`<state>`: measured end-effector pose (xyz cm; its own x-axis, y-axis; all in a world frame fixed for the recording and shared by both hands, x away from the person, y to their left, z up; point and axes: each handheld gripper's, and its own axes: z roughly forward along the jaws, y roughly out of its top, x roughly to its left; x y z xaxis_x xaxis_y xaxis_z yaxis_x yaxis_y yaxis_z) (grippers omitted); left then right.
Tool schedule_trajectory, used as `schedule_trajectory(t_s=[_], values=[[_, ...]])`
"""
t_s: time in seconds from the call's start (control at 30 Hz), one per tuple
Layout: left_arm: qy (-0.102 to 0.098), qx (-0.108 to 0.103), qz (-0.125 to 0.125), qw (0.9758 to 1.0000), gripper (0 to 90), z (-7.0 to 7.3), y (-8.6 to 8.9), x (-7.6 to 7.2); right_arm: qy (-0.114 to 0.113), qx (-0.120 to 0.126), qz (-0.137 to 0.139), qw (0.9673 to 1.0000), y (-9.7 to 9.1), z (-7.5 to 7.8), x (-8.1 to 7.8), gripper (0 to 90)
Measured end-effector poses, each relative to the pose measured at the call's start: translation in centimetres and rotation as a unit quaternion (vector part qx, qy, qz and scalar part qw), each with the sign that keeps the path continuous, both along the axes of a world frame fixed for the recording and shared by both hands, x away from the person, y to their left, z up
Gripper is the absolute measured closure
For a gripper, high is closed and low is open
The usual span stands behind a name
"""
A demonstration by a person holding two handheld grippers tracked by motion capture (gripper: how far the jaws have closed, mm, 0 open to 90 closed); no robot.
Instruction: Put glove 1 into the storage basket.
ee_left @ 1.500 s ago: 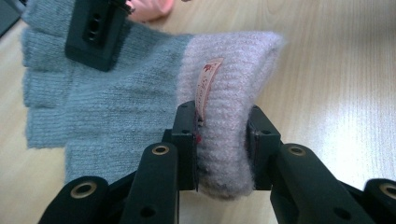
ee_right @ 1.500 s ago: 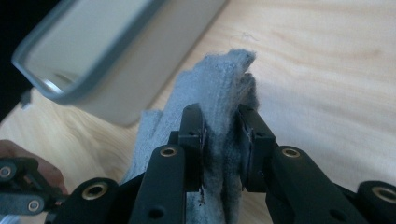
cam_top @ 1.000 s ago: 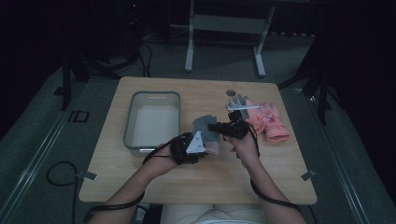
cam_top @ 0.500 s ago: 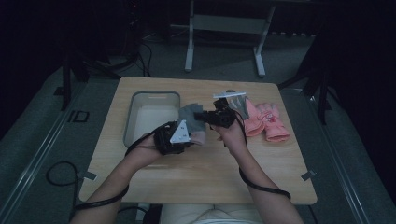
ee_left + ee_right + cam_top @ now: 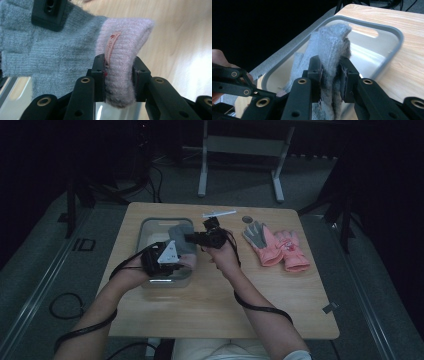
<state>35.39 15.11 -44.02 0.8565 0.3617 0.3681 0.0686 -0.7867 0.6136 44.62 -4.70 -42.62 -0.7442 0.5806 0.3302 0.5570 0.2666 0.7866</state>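
The left gripper (image 5: 119, 72) is clamped on the pink cuff (image 5: 122, 57) of a grey knitted glove (image 5: 181, 234), and the right gripper (image 5: 330, 68) is clamped on the grey finger end of that glove, which hangs between them above the grey tray (image 5: 150, 227) at centre left of the high view. A second pair of gloves (image 5: 277, 247), pink, lies on the table (image 5: 280, 295) at centre right. Risk: the soft knit may slip from one clamp if the hands pull apart, or the glove may drape over the tray rim if released off-centre.
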Motion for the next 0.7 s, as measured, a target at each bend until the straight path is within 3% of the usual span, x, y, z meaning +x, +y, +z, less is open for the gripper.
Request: schedule_trajectory(t_s=[0.23, 0.37, 0.47, 0.7], values=[[0.019, 0.054, 0.013, 0.9983, 69.2, -1.4, 2.1, 1.5, 0.009, -0.017, 0.012, 0.9998, 3.5, -1.7, 1.2, 74.2], [0.034, 0.072, 0.016, 0.9967, 69.2, -2.1, 2.9, 2.9, 0.018, -0.027, 0.01, 0.9994, 4.8, -2.8, 2.2, 74.3], [0.043, 0.076, 0.012, 0.996, 69.2, -2.9, 2.9, 3.7, 0.021, -0.038, 0.005, 0.9991, 5.2, -3.4, 2.9, 74.3], [0.052, 0.113, -0.004, 0.9922, 69.2, -4.5, 2.6, 5.2, 0.044, -0.053, -0.005, 0.9976, 5.6, -5.3, 4.2, 74.0]])
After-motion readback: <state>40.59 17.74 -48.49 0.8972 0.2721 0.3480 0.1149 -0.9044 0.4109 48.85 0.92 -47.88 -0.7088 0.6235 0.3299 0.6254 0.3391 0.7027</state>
